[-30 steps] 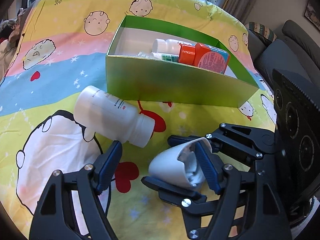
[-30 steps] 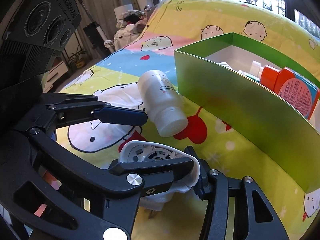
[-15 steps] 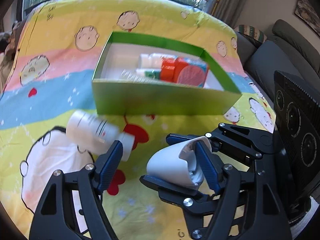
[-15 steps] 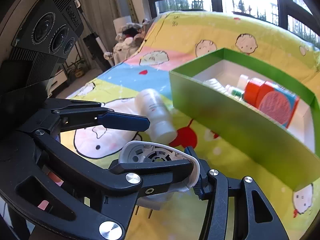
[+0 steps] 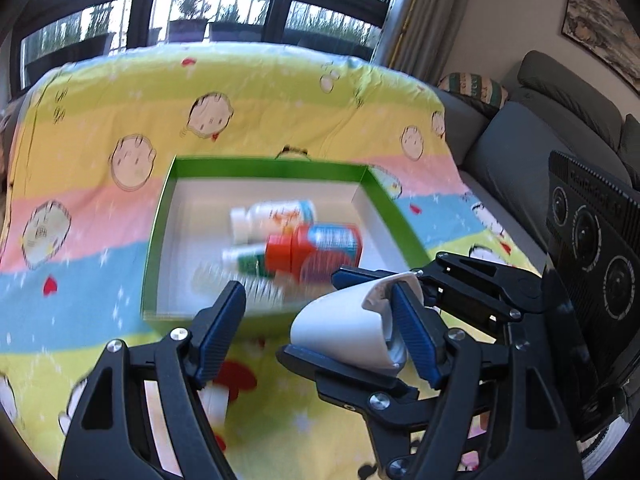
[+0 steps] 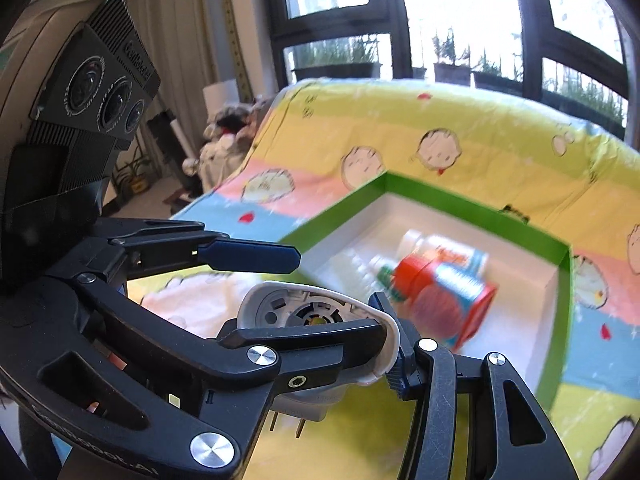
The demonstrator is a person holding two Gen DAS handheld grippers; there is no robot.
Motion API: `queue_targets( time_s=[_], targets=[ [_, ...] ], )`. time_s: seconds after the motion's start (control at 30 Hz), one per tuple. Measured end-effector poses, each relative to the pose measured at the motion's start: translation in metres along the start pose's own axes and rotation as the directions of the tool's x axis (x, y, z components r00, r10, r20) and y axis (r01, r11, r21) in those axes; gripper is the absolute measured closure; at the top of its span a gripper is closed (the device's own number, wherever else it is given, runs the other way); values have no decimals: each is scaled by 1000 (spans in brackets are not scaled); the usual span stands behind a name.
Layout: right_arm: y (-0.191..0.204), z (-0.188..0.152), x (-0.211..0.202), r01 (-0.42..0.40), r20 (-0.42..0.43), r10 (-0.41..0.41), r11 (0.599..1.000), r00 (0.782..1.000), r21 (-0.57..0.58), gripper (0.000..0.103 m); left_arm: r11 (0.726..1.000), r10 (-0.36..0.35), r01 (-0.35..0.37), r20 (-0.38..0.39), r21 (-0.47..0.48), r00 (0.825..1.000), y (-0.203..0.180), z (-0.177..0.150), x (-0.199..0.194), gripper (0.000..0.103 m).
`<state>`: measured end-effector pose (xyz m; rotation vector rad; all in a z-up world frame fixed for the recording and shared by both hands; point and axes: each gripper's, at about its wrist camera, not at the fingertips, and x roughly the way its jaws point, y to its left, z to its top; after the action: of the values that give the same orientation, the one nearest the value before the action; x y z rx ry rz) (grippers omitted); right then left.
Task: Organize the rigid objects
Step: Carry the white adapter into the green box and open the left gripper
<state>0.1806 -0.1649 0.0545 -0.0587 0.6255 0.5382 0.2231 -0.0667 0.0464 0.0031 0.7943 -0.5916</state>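
My right gripper (image 6: 384,344) is shut on a white plug-in device (image 6: 320,312) with metal prongs below, held above the bedspread near the green box (image 6: 560,280). The device also shows in the left wrist view (image 5: 340,328), with the right gripper (image 5: 400,320) around it. My left gripper (image 5: 316,320) is open, its fingers either side of the device; its blue fingertip (image 6: 256,256) shows in the right wrist view. The green box (image 5: 160,220) holds an orange-capped bottle (image 5: 316,248) and white bottles (image 5: 272,216). A white bottle (image 5: 216,404) lies low behind my left finger.
A cartoon-print bedspread (image 5: 80,160) covers the surface. A grey sofa (image 5: 520,136) stands at the right, windows at the back. Clutter and a lamp (image 6: 224,120) stand at the left in the right wrist view.
Both grippers have risen and moved toward the green box, now seen from above. The white bottle on the bedspread has slid down behind my left finger. The device stays held.
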Motion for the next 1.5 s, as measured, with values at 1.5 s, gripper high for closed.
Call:
queue_targets(
  time_s=[1.5],
  targets=[
    [-53,-10,-20,110,-37,-107,991,994,75,33,998,66,-66,29,-14,997,15,22,20,30]
  ],
)
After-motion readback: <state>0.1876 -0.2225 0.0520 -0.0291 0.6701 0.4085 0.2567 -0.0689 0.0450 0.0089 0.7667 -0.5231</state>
